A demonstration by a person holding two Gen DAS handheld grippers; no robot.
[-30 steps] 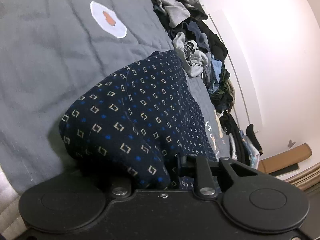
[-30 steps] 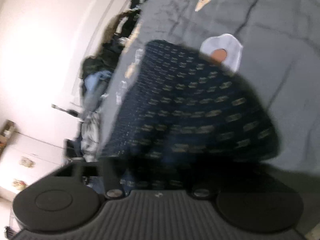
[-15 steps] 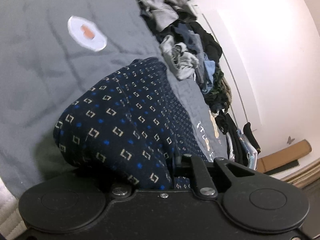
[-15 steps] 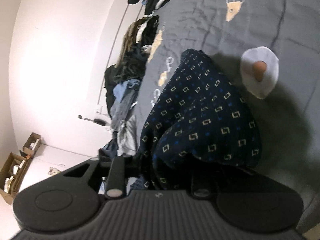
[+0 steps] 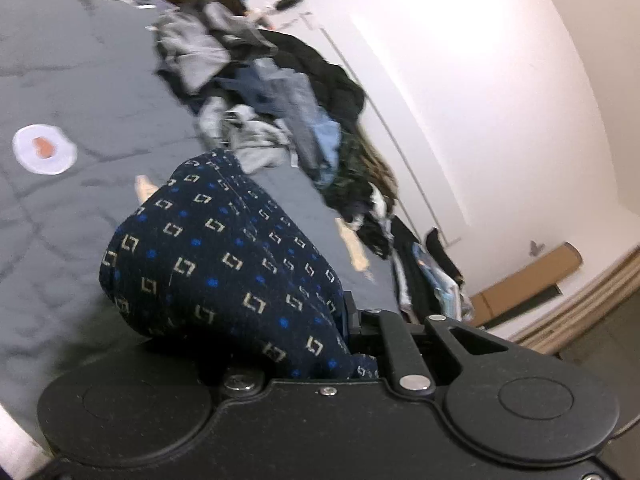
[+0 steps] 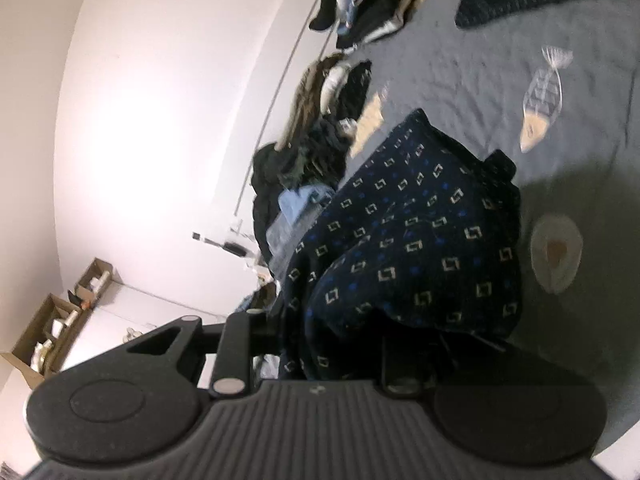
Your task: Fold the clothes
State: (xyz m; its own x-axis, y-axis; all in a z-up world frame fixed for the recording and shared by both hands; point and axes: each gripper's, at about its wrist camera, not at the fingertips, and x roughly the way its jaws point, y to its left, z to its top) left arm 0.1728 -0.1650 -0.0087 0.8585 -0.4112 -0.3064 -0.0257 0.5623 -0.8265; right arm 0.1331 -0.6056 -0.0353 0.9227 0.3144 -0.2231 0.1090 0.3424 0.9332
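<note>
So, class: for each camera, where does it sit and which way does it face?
Left wrist: on the left hand-held gripper, looking over the patterned garment at the clothes pile.
Right wrist: on the right hand-held gripper, facing the same garment, grey bedspread beyond.
Shared: garment, bedspread, pile; no hands visible.

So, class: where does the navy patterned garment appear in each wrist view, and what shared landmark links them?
Left wrist: navy patterned garment at lower centre, bunched just above the gripper body.
Right wrist: the garment at centre right, draped up from the gripper.
Shared landmark: white oval patch on the grey bedspread.
</note>
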